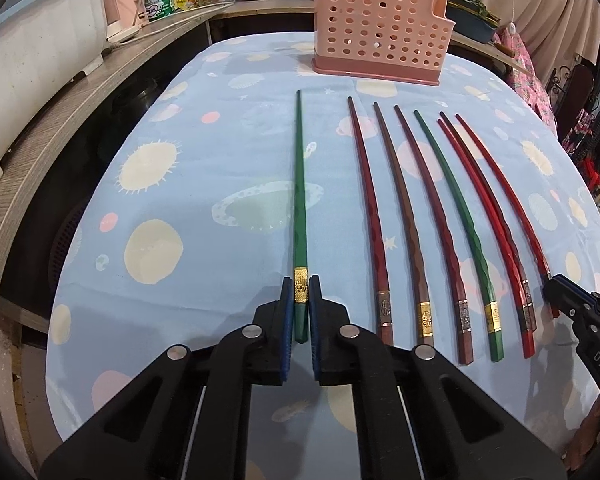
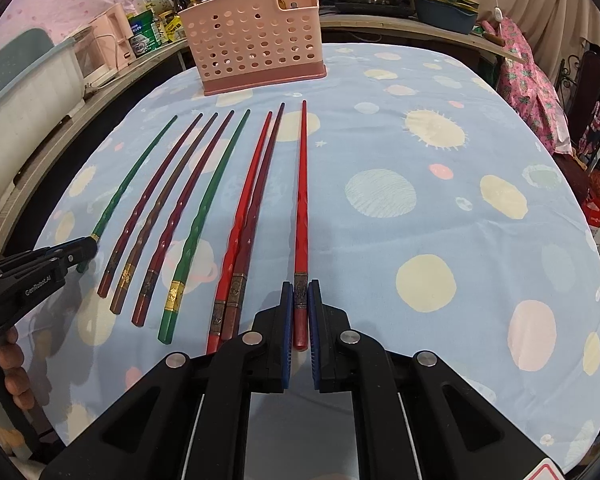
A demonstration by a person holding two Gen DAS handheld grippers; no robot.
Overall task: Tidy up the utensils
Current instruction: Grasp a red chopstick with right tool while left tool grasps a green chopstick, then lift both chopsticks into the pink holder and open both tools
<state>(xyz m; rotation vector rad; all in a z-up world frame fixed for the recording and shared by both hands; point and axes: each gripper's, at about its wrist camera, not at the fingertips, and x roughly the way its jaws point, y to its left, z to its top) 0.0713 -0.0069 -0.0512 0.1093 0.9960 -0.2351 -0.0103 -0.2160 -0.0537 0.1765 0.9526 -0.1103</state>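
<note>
Several chopsticks lie in a row on the blue tablecloth (image 1: 204, 240), tips toward a pink perforated utensil holder (image 1: 374, 38) at the far edge. My left gripper (image 1: 301, 286) is shut on the thick end of the leftmost green chopstick (image 1: 300, 184), which rests on the cloth. My right gripper (image 2: 300, 290) is shut on the thick end of the rightmost red chopstick (image 2: 302, 192), also lying on the cloth. Between them lie dark red, brown, green and red chopsticks (image 1: 404, 216). The holder (image 2: 256, 46) also shows in the right wrist view.
A wooden counter (image 1: 72, 112) with a white tub, bottles and pots runs along the left and back. The right half of the cloth (image 2: 460, 200) shows only its planet pattern. Pink fabric and chairs stand at the right.
</note>
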